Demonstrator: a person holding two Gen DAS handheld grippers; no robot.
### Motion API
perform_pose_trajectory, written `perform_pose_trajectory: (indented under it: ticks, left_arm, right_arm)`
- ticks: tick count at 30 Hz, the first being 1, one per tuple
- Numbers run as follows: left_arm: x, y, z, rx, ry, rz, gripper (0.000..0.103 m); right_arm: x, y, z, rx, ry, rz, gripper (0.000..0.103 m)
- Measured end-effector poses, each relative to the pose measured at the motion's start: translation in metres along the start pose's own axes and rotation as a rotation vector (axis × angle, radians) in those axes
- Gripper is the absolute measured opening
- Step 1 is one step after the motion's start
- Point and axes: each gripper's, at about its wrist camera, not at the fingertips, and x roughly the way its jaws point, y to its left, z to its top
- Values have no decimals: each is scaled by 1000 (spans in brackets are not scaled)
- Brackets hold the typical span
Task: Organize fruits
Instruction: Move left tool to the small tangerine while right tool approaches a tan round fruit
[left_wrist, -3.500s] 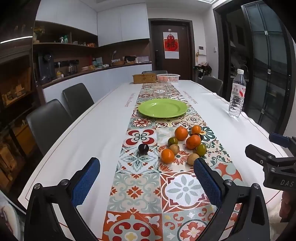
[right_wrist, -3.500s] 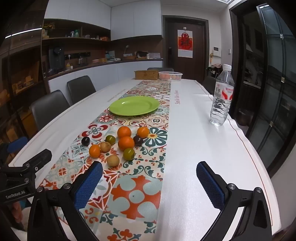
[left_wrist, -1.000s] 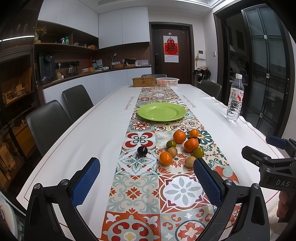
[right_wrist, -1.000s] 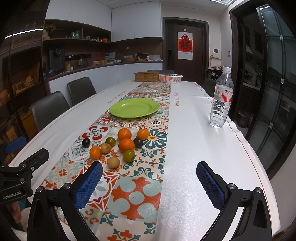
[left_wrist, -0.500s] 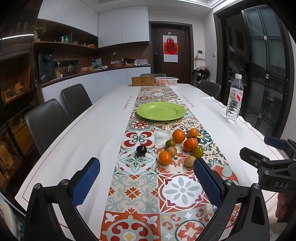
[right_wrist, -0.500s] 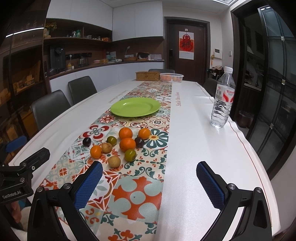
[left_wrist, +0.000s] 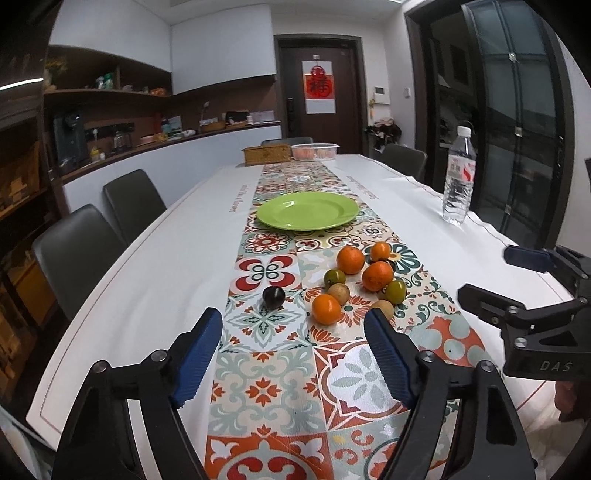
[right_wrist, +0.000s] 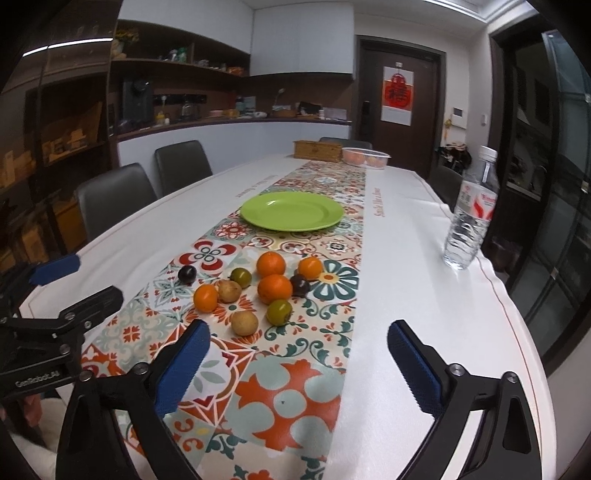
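Observation:
Several small fruits lie in a cluster on the patterned table runner: oranges (left_wrist: 376, 276) (right_wrist: 274, 288), green fruits (right_wrist: 279, 312), tan fruits (right_wrist: 244, 322) and a dark plum (left_wrist: 273, 297) (right_wrist: 187, 274) set apart on the left. An empty green plate (left_wrist: 307, 215) (right_wrist: 291, 212) sits beyond them. My left gripper (left_wrist: 293, 354) is open and empty, just short of the plum and the nearest orange (left_wrist: 326, 309). My right gripper (right_wrist: 297, 363) is open and empty, in front of the cluster and to its right.
A water bottle (left_wrist: 459, 181) (right_wrist: 470, 218) stands near the table's right edge. A woven box (left_wrist: 267, 154) and a clear tub (left_wrist: 314, 151) sit at the far end. Dark chairs (left_wrist: 77, 254) line the left side. The white tablecloth (right_wrist: 424, 295) flanks the runner.
Both grippers have moved forward toward the fruit cluster and the fruits now look larger. The left jaws have narrowed somewhat. No fruit has moved.

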Motion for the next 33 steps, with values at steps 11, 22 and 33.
perform_pose_trajectory:
  ticks: [11, 22, 33]
  left_arm:
    - [38, 1, 0, 125, 51, -115, 62]
    - [80, -1, 1, 235, 146, -236, 48]
    - [110, -2, 8, 237, 224, -313, 43]
  right_arm:
    - [39, 17, 1, -76, 68, 57, 72]
    - [73, 29, -2, -97, 173, 121, 52]
    - [101, 33, 0, -90, 268, 182, 41]
